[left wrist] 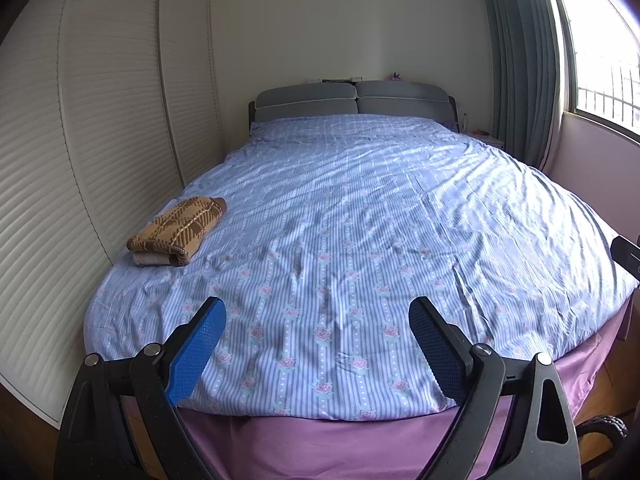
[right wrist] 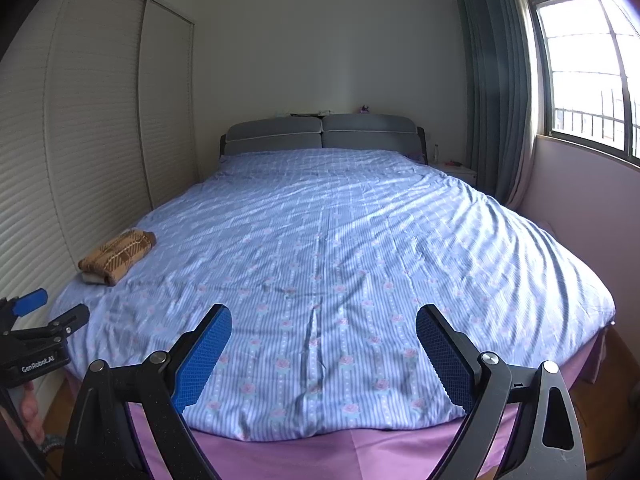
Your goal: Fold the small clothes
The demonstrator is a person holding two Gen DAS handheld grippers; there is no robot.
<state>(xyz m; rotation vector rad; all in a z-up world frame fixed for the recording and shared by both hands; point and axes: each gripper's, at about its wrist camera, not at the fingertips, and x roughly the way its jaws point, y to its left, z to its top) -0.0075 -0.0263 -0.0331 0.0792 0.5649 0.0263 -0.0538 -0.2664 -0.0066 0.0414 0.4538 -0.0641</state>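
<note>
Tools (left wrist: 317, 312) (right wrist: 324, 320) level, jaws wide, over bed (left wrist: 360, 200)

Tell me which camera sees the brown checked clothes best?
The left wrist view. There the folded brown clothes look bigger and nearer, so you can see the check pattern and a pale layer underneath. The right wrist view shows the same pile smaller and farther off, near the bed's left edge.

A home bedroom — made bed (left wrist: 360, 208), wardrobe (left wrist: 100, 120), curtained window (right wrist: 580, 80).
</note>
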